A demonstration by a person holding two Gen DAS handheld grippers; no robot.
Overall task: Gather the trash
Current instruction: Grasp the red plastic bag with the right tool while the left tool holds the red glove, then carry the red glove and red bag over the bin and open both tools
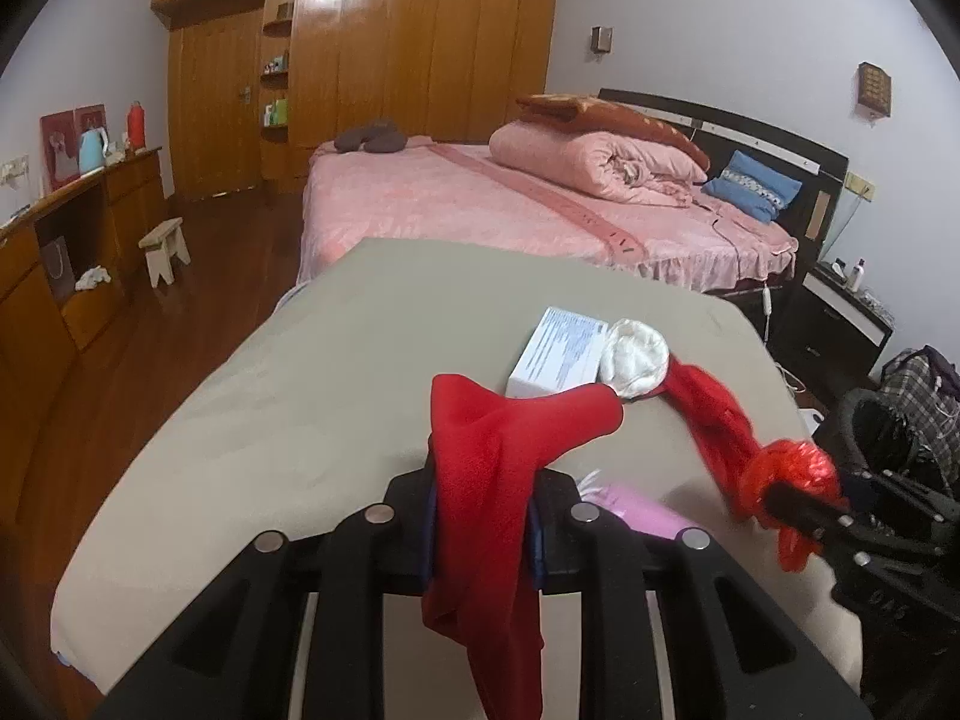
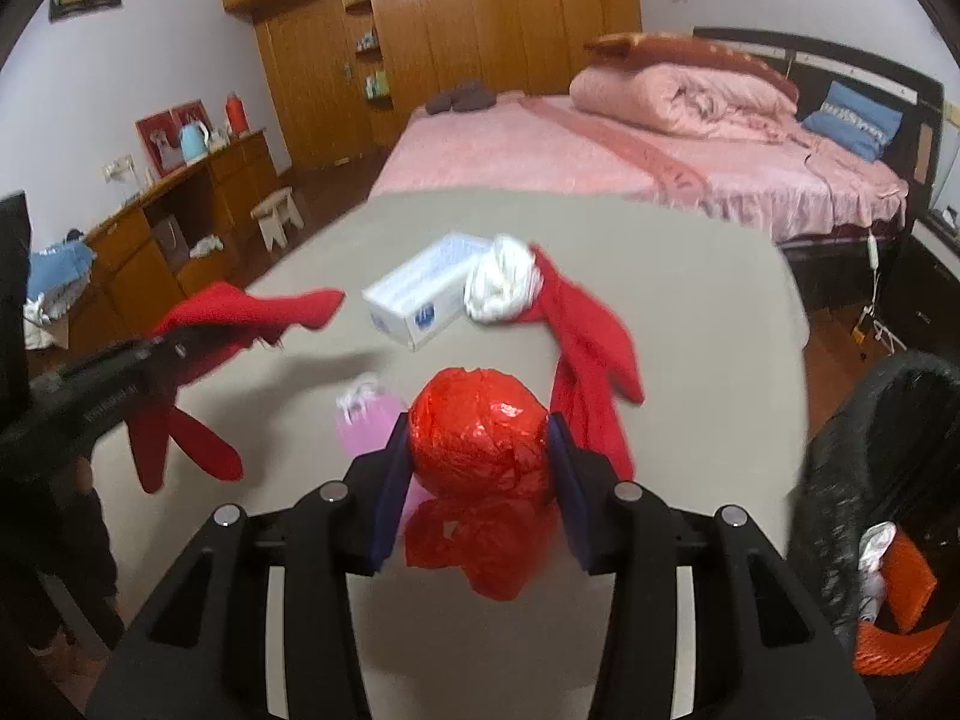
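Observation:
My left gripper (image 1: 480, 483) is shut on a red cloth (image 1: 498, 450), which drapes over its fingers and hangs clear of the grey table (image 1: 288, 396). My right gripper (image 2: 480, 456) is shut on a red foil ball (image 2: 480, 426), both pads pressed against its sides, with crinkled red wrap trailing beneath. On the table lie a white box (image 2: 420, 294), a white crumpled wad (image 2: 501, 279), a second red cloth (image 2: 588, 348) and a small pink bag (image 2: 366, 414). In the left wrist view the foil ball (image 1: 792, 468) is at the right, near the table's edge.
A black-lined trash bin (image 2: 870, 438) stands just right of the table, with orange netting (image 2: 900, 594) and white scraps inside. Beyond the table is a pink bed (image 1: 510, 198). A wooden sideboard (image 1: 90, 210) and a small stool (image 1: 165, 246) stand at the left.

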